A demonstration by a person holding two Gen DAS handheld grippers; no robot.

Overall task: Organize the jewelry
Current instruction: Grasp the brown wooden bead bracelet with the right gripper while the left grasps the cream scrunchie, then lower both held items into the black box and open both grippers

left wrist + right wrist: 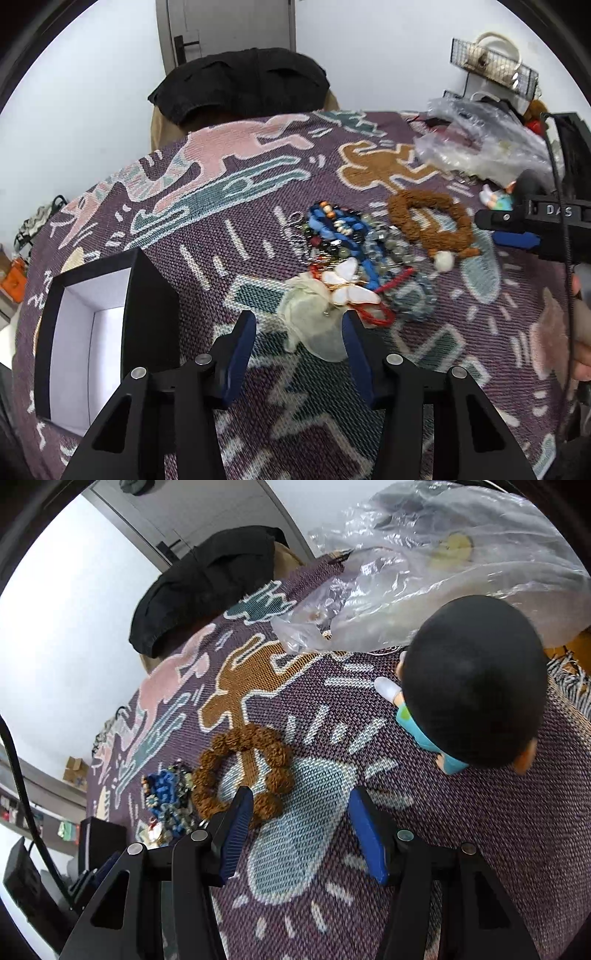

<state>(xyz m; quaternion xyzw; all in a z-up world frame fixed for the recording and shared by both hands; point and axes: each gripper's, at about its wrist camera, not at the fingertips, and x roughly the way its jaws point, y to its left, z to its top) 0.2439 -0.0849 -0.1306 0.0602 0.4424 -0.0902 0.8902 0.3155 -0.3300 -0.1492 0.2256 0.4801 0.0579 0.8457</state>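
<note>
My left claw (299,326) is wide open over a pale pouch (314,325) at the near edge of the jewelry pile (351,254). My right claw (301,805) is wide open too, holding nothing, beside the brown bead bracelet (243,771); the open box (92,332) stands left of the pile.

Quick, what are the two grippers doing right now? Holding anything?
Left gripper: open, holding nothing, its fingers either side of the pale organza pouch.
Right gripper: open, empty, beside the brown bead bracelet.

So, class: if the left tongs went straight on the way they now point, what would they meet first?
Probably the pale organza pouch, lying between the open left tongs, with the white butterfly pendant just beyond; depth is uncertain.
</note>
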